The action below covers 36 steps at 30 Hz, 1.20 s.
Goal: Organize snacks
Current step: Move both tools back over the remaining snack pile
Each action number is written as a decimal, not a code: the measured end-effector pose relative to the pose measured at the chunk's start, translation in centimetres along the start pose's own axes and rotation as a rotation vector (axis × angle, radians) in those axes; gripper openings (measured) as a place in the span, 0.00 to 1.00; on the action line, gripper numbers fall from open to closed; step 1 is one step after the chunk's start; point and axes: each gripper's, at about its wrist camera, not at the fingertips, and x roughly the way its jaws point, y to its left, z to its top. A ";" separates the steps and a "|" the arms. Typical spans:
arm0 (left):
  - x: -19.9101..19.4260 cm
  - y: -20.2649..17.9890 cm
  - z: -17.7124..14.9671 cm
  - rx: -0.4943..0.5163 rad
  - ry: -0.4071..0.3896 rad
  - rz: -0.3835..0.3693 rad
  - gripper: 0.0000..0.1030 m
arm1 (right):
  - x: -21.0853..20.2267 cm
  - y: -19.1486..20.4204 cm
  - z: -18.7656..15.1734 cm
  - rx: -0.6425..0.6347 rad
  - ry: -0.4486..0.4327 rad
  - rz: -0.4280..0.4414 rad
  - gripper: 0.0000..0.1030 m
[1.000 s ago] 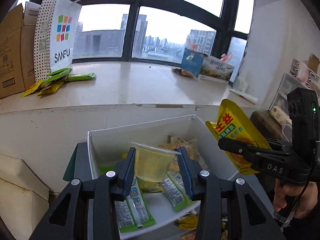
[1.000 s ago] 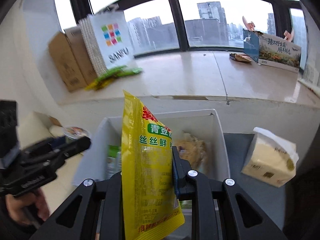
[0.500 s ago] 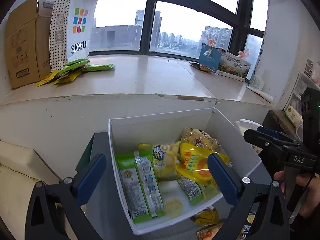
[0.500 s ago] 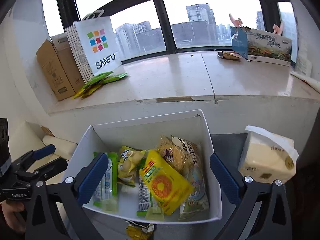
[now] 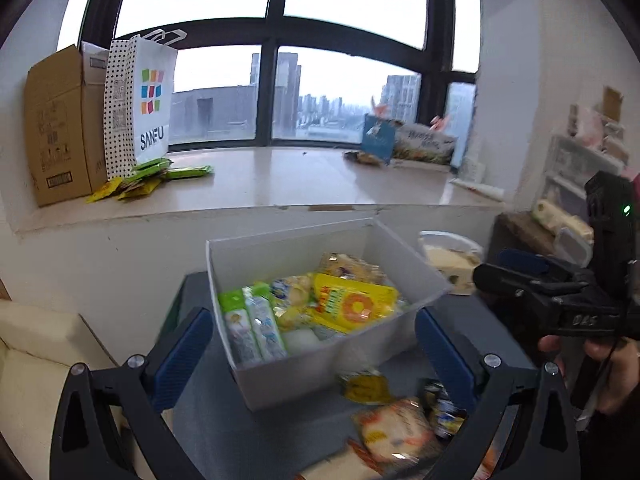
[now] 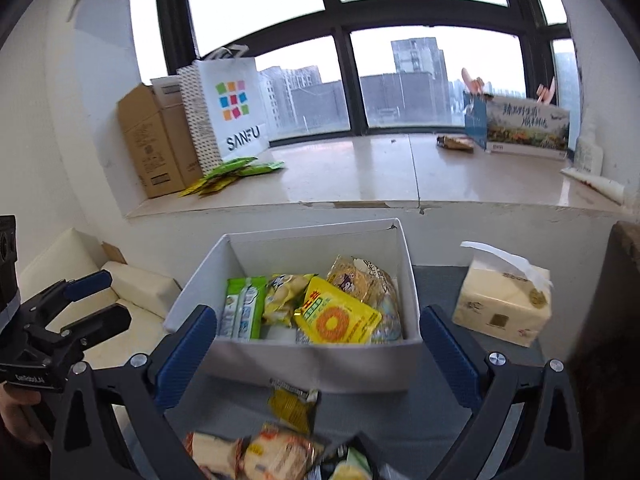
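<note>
Both jaws spread wide, empty: left gripper (image 5: 312, 344), right gripper (image 6: 316, 344). Loose snack packets (image 6: 256, 452) at the grey tabletop's (image 6: 400, 408) near edge; beyond, white box (image 6: 320, 364) of snacks, tissue pack (image 6: 504, 304) at right; farther, windowsill (image 6: 360, 176) with SANFU bag (image 6: 228, 112).

A white box (image 6: 320, 356) held a yellow packet (image 6: 336, 320) with an orange circle and green-and-white packets (image 6: 242, 308).
</note>
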 end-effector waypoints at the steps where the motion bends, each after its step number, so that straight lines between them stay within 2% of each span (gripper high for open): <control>1: -0.7 -0.1 -0.2 -0.009 -0.004 -0.009 1.00 | -0.8 0.1 -0.4 -0.008 -0.006 -0.008 1.00; 4: -3.1 -0.9 -1.3 -0.026 -0.029 -0.027 1.00 | -3.1 0.6 -1.7 -0.013 -0.007 -0.014 1.00; 7: -5.4 -1.8 -2.8 0.005 -0.057 -0.029 1.00 | -5.2 1.2 -3.2 -0.027 -0.004 -0.042 1.00; 12: -7.5 -3.2 -5.4 0.009 -0.017 -0.043 1.00 | -8.5 1.8 -7.1 -0.019 0.001 -0.058 1.00; 18: -8.4 -4.7 -9.8 0.035 0.057 -0.093 1.00 | -11.3 1.0 -12.5 0.041 0.029 0.017 1.00; 22: -8.5 -4.8 -11.8 0.047 0.082 -0.095 1.00 | -11.0 0.9 -14.8 0.039 0.084 0.024 1.00; 27: -8.4 -4.4 -12.0 0.019 0.087 -0.090 1.00 | -9.8 1.1 -15.4 0.019 0.111 0.039 1.00; 30: -8.6 -4.1 -11.9 0.013 0.082 -0.089 1.00 | -8.8 0.9 -15.6 0.039 0.139 0.032 1.00; 36: -8.9 -3.8 -12.2 0.003 0.078 -0.101 1.00 | -5.6 -0.2 -15.6 0.098 0.200 0.077 1.00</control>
